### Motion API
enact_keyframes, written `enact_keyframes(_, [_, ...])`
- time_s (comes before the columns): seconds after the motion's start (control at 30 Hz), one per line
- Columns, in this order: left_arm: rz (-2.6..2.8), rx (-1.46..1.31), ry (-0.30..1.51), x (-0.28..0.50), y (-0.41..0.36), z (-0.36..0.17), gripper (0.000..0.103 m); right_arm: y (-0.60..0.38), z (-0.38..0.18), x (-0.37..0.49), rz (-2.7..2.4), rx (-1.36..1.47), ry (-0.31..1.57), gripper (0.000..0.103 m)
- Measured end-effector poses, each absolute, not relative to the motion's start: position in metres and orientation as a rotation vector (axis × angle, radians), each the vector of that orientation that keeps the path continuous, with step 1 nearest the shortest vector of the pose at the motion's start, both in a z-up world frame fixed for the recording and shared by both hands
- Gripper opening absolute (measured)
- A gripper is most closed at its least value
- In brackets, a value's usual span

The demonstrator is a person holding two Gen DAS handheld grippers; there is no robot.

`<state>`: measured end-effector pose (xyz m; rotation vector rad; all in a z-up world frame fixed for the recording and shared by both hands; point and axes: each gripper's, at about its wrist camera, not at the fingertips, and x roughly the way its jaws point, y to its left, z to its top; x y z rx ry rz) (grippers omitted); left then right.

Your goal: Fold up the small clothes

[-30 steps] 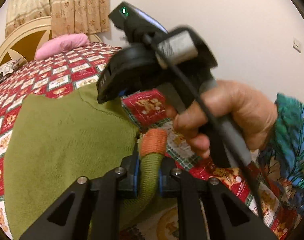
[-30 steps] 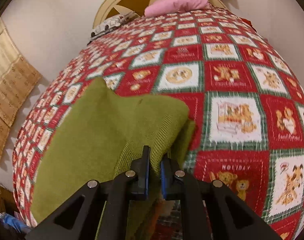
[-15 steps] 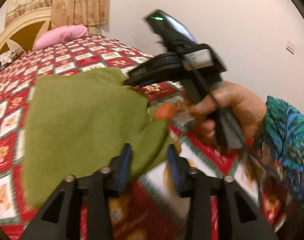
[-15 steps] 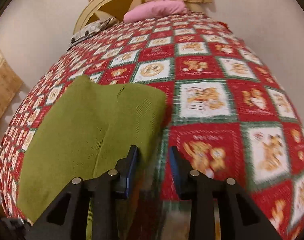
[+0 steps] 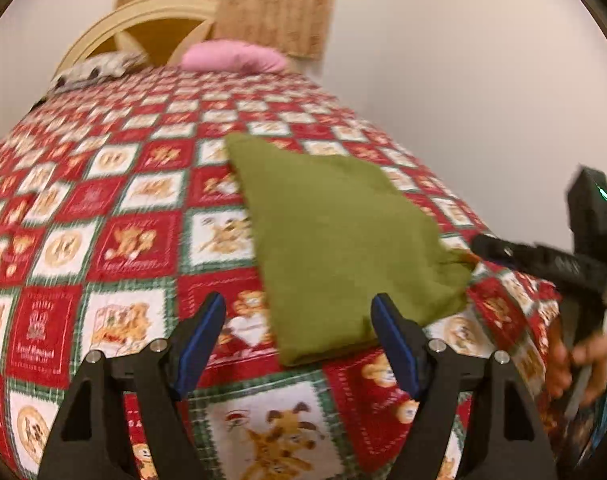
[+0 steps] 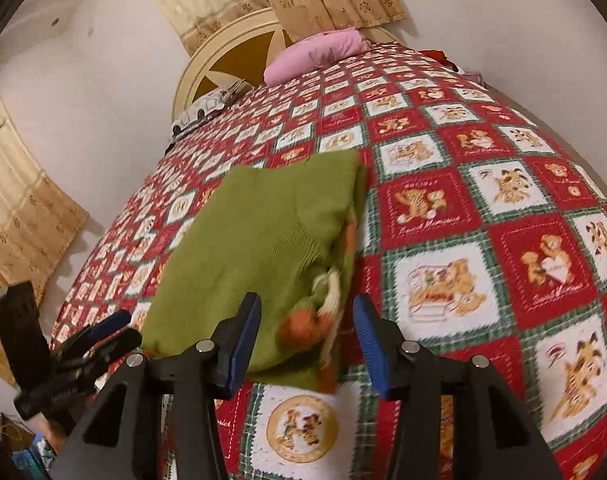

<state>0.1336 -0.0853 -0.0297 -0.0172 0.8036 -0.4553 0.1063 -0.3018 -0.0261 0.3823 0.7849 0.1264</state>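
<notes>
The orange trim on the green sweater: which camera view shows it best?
The right wrist view: the orange trim lies near, at the green sweater edge. The left wrist view shows only a sliver.

Quilt (image 5: 135, 240) bare to my left & right (image 6: 503, 240) of the green sweater (image 5: 335, 240), nothing betw my spread fingers, pink pillow (image 6: 315, 56) & headboard (image 6: 223, 52) well off at far end, wall (image 5: 483, 100) near right edge

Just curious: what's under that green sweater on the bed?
The green sweater lies folded on a red teddy-bear quilt. Orange and cream trim peeks from its lower layers at one edge. The quilt squares beneath it, and anything else there, are covered.
</notes>
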Motion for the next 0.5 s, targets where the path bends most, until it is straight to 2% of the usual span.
enact_keyframes(0.1, [-0.439,-0.031,0.843,0.136,-0.078,-0.038,0.078,-0.282,-0.028,0.105,0.123,0.284,0.781,0.046])
enact_keyframes(0.13, [-0.437,-0.038,0.850,0.137,-0.078,-0.040,0.078,-0.275,-0.029,0.107,0.095,0.230,0.786,0.039])
enact_keyframes(0.17, [-0.436,-0.043,0.853,0.139,-0.077,-0.041,0.078,-0.267,-0.033,0.111,0.055,0.161,0.804,0.015])
enact_keyframes(0.23, [-0.429,-0.029,0.850,0.139,-0.079,-0.040,0.078,-0.260,-0.045,0.119,0.010,0.125,0.866,0.012])
enact_keyframes(0.33, [-0.418,0.021,0.822,0.143,-0.087,-0.037,0.078,-0.271,-0.058,0.112,0.049,0.328,0.886,0.012])
enact_keyframes(0.43, [-0.415,0.045,0.804,0.153,-0.094,-0.038,0.085,-0.281,-0.068,0.101,0.094,0.471,0.883,0.012])
enact_keyframes(0.5, [-0.387,0.065,0.819,0.160,-0.098,-0.045,0.086,-0.299,-0.079,0.095,0.123,0.560,0.866,0.008])
